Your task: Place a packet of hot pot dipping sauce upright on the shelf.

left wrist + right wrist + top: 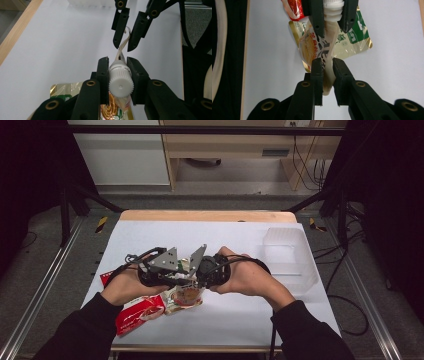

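Observation:
A cream spout pouch [325,47] with a white ribbed cap [121,80] hangs between both grippers just above the table. My left gripper [118,75] is shut on the cap, one pad on each side. At the pouch's other end my right gripper [327,72] is shut on the flat, folded body. In the left gripper view the right gripper [123,42] pinches the pouch's thin pale edge [122,47] farther off. The high view has the left gripper [172,272] and right gripper [202,270] meeting tip to tip at the table's middle, over the pouch [189,294].
A red packet [137,312] lies by the left hand. Beneath the pouch rests a flat gold-edged packet with a green label [355,37]. A clear plastic box [290,255] stands at the right on the white table [230,315]. A wooden edge [207,216] runs along the far side.

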